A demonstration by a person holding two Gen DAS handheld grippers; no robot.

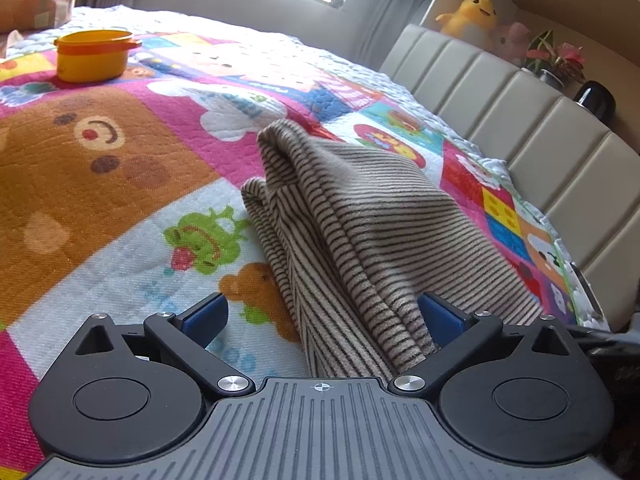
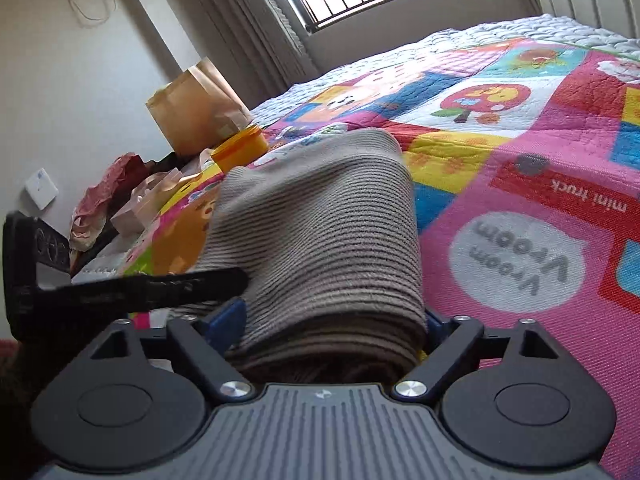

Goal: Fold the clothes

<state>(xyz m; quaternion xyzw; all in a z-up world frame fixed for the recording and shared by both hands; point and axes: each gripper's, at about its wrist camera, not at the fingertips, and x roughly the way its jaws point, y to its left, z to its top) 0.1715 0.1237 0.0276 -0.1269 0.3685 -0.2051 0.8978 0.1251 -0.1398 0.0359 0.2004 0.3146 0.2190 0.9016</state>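
A beige garment with thin dark stripes (image 1: 360,216) lies bunched in folds on the colourful quilt (image 1: 100,168). My left gripper (image 1: 324,314) is open, its blue pads (image 1: 208,312) wide apart. The cloth runs between the fingers and leans on the right one, with a gap on the left side. In the right wrist view the same garment (image 2: 320,232) is a thick rounded fold that fills the space between the fingers. My right gripper (image 2: 330,318) is open just as wide. The far end of the cloth rests on the quilt (image 2: 520,168).
A yellow-orange tub (image 1: 94,54) stands on the bed at the far left. A padded headboard (image 1: 520,120) runs along the right, with plush toys (image 1: 472,12) and a plant above it. In the right wrist view a paper bag (image 2: 196,104), clutter and a black gripper part (image 2: 140,288) lie to the left.
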